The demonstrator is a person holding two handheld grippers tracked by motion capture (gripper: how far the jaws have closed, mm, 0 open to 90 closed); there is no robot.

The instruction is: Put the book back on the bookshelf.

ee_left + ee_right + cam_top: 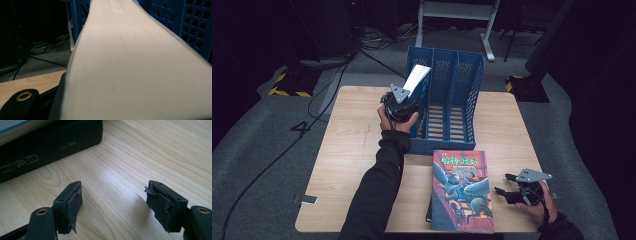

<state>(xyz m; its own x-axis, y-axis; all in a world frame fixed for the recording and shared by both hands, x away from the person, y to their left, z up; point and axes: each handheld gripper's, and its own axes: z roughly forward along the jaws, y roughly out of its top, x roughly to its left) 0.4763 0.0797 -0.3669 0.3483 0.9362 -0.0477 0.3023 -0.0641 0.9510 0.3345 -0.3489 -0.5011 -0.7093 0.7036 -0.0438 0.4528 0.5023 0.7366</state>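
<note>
My left gripper (404,102) is shut on a thick book (417,78) and holds it tilted, with the pale page edge up, at the leftmost slot of the blue file rack (462,75). In the left gripper view the page edge (130,62) runs away from me toward the rack (196,22). My right gripper (510,192) rests open near the table's front right, with bare wood between its pads (72,202). A book with a blue and red cover (462,190) lies flat on a black book (50,142) to the left of that gripper.
The wooden table (352,150) has free room at its left half and right of the rack. Cables (312,100) trail over the grey floor at the left. A white frame leg (487,35) stands behind the rack.
</note>
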